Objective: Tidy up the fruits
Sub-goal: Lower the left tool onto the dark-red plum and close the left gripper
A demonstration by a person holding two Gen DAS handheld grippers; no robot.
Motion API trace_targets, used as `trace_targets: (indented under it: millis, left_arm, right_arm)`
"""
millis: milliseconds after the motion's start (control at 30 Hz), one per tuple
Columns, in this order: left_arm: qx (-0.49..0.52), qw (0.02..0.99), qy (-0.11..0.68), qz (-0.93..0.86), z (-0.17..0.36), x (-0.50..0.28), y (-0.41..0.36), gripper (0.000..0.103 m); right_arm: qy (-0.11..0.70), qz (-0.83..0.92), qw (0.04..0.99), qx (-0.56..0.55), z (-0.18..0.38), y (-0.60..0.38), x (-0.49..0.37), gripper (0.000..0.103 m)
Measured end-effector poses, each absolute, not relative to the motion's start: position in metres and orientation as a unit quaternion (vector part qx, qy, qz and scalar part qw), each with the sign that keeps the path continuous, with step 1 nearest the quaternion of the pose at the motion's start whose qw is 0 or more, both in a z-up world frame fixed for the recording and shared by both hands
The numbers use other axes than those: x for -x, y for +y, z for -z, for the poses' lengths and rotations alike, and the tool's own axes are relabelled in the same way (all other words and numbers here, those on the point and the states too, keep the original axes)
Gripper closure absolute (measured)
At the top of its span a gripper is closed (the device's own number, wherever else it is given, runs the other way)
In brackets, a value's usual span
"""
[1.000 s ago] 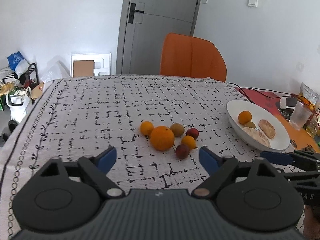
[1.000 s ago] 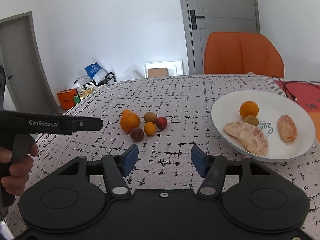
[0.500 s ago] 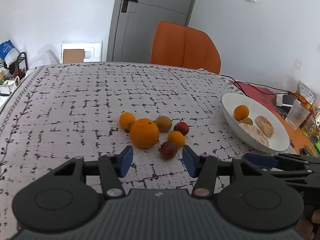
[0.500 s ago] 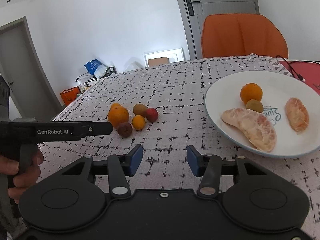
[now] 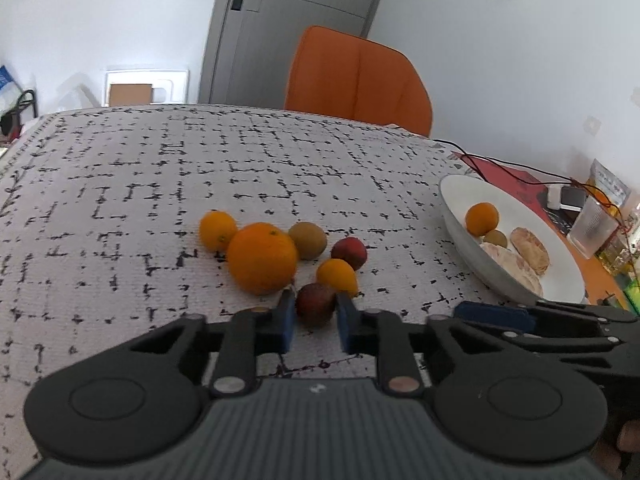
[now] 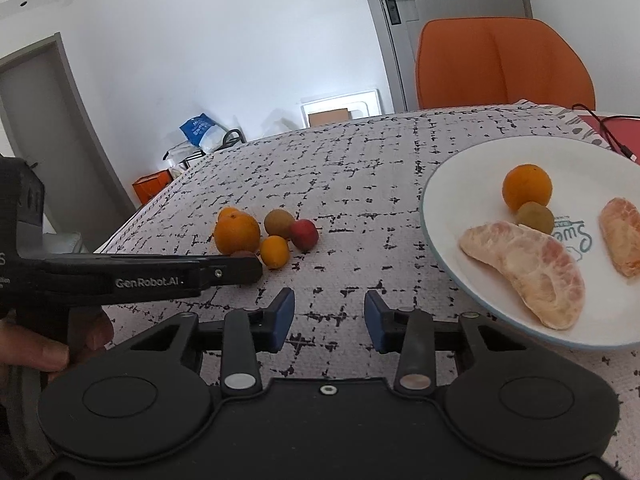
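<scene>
Several fruits cluster on the patterned tablecloth: a large orange (image 5: 262, 257), a small orange (image 5: 218, 229), a kiwi (image 5: 307, 239), a red plum (image 5: 349, 253), a small tangerine (image 5: 337, 276) and a dark plum (image 5: 315, 303). My left gripper (image 5: 314, 322) has its blue pads close on either side of the dark plum, on the cloth. The white plate (image 6: 472, 160) holds an orange (image 6: 527, 187), a kiwi (image 6: 535, 216) and two peeled citrus segments. My right gripper (image 6: 329, 314) is open and empty, low over the cloth left of the plate.
An orange chair (image 5: 358, 80) stands at the table's far edge. A red mat with black cables (image 5: 512, 172), a plastic cup (image 5: 594, 232) and small items lie right of the plate. The left gripper's body (image 6: 132, 276) crosses the right wrist view.
My left gripper moved forward to the fruit cluster and narrowed its jaws around the dark plum. My right gripper moved closer to the plate, still open.
</scene>
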State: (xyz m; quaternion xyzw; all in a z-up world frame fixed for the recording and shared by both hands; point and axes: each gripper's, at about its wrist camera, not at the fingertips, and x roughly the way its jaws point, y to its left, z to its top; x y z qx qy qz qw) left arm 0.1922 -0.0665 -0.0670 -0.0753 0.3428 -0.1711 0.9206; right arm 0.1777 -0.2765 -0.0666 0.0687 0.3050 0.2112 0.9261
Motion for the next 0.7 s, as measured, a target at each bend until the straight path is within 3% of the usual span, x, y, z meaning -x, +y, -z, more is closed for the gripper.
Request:
trace_targets:
  millis: [200,700]
  left_arm:
    - [0.08,0.918,0.346,0.177,0.066,-0.191,-0.062,0.083]
    - [0.104,0.927,0.329,0.146,0.058,-0.178,-0.029,0.083]
  right_arm:
    - [0.305,-0.223,0.924,-0.061,0.067,-0.266,-0.184,0.068]
    - [0.306,-0.242,0.919,-0.053,0.065,-0.245,-0.202,0.069]
